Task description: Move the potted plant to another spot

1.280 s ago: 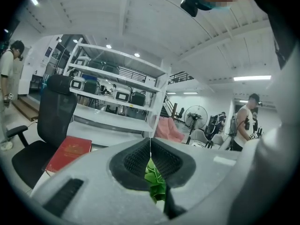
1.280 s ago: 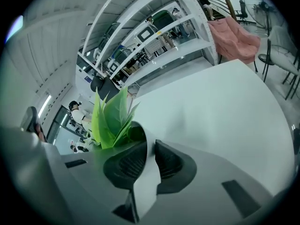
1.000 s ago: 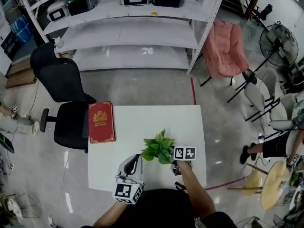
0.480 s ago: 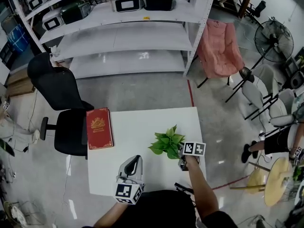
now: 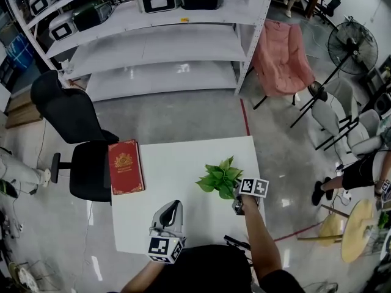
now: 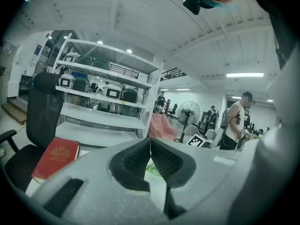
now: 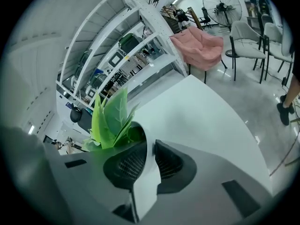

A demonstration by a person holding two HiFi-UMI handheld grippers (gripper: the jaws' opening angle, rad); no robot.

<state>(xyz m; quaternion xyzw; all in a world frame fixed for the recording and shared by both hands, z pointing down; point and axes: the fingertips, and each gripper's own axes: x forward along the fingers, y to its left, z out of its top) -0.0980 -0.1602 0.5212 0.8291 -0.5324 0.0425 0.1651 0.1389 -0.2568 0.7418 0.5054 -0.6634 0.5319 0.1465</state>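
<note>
From overhead, the plant (image 5: 220,177) sits over the right part of the white table (image 5: 177,163), close to its right edge. Its leaves cover the pot completely, so I cannot tell from here whether the pot rests on the table or is off it. The right gripper (image 5: 236,198) reaches into the leaves from the table's near side, its fingertips lost under the foliage. The left gripper (image 5: 173,207) hangs over the table's near edge, well apart from the plant. A red book (image 5: 124,166) lies along the table's left edge, overhanging it slightly, and a black chair (image 5: 73,121) stands just left of the table. In the left gripper view, the left gripper (image 6: 150,142) has its jaws together, tips meeting with nothing between them. A small green patch shows in the gap below the tips, too blurred to name. The book (image 6: 55,156) is at the table's left, partly cut off by the gripper body. In the right gripper view, the right gripper (image 7: 150,149) is clamped on the white wall of the pot (image 7: 140,186), one pad inside the rim and one outside. The leaves (image 7: 110,118) rise just left of the jaws. The pot's base is hidden by the gripper, and bare table (image 7: 201,121) stretches beyond.
</note>
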